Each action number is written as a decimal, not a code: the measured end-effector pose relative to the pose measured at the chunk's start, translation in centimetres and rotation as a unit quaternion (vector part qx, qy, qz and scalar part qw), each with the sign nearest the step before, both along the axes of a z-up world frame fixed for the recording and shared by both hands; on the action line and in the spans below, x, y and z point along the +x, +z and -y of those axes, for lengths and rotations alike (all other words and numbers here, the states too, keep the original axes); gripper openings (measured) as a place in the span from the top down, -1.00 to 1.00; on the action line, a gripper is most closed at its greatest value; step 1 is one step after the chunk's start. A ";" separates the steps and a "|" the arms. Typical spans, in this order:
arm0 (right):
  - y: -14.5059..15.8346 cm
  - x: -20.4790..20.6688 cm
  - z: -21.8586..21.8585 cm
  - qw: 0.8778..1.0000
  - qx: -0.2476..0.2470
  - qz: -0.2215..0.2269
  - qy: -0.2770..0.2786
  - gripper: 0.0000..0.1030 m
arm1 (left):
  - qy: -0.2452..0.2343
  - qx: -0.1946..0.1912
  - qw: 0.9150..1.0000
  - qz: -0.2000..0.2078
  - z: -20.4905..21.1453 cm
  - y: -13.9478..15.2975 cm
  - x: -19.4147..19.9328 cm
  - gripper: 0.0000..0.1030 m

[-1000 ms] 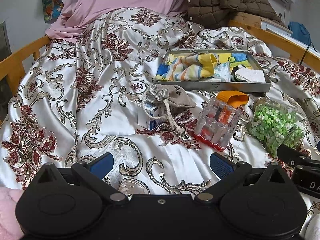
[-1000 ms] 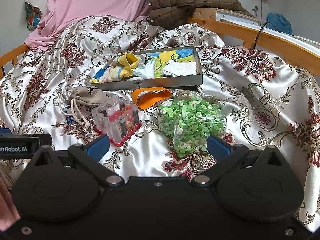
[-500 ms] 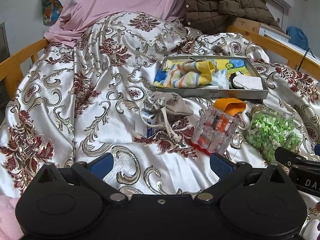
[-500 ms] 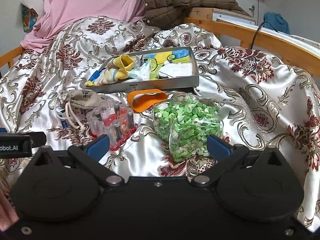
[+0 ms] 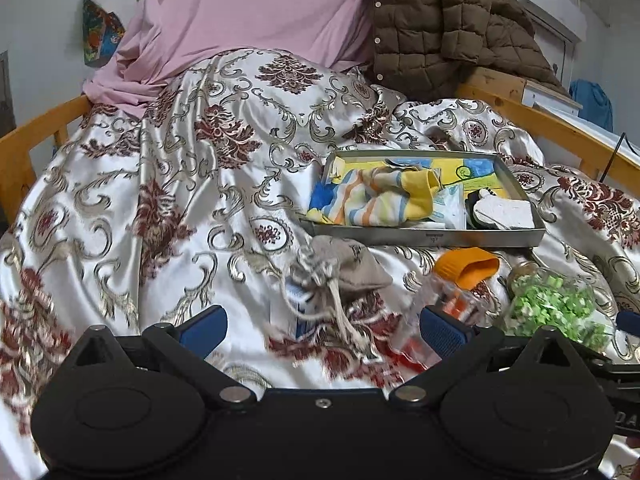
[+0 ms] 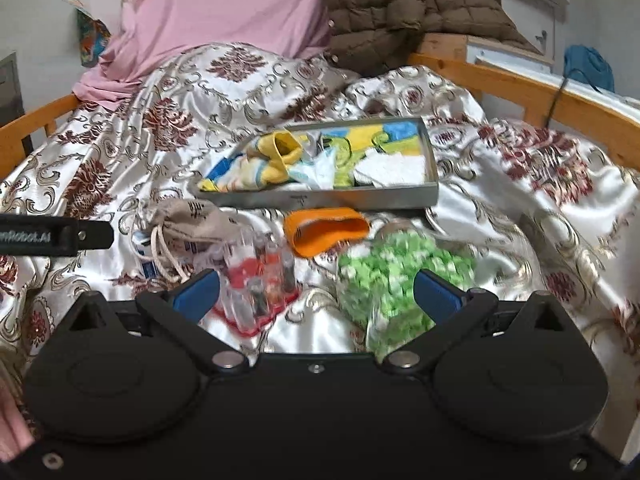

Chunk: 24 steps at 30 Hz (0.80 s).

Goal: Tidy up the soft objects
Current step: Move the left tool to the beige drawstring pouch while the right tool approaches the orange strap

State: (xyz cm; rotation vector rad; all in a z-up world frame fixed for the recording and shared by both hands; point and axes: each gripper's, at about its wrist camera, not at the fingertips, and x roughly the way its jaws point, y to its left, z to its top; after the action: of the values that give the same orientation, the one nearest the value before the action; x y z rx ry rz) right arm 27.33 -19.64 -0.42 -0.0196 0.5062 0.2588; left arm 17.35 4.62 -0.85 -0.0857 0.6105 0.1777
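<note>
- Left gripper: spread wide, empty, closer to pouch than 0.5 s ago.
- One pouch: on quilt below tray corner; long axis diagonal, cord end toward camera.
- One orange band: long axis left-right, just before tray.
- Right gripper: wide, empty, nearer green bag.

The room was evenly, softly lit, with no hard shadows. The glossy silver-and-maroon satin bedspread threw pale sheen off its folds. Motion blur smeared the near clutter, worst around the clear bag of green pieces. Fisheye bending curved the orange wooden bed rail.
</note>
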 end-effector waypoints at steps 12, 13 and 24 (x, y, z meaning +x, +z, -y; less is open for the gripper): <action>-0.6 4.6 -0.4 1.000 -0.002 0.005 0.014 -0.99 | -0.049 -0.006 0.999 -0.012 -2.0 -1.1 5.9 -0.98; -0.7 5.0 -0.5 1.000 -0.003 0.004 0.016 -0.99 | -0.051 0.000 0.999 -0.012 -2.2 -1.3 6.3 -0.98; -1.2 11.7 -3.4 0.997 -0.047 -0.003 0.057 -0.99 | -0.048 0.023 0.998 -0.027 -2.9 -2.8 10.3 -0.92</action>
State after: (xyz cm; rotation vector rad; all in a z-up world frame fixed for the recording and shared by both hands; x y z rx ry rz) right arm 39.03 -16.22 -1.63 -0.1400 0.5247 0.3465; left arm 27.68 7.56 -3.66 -0.0078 0.6630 0.1015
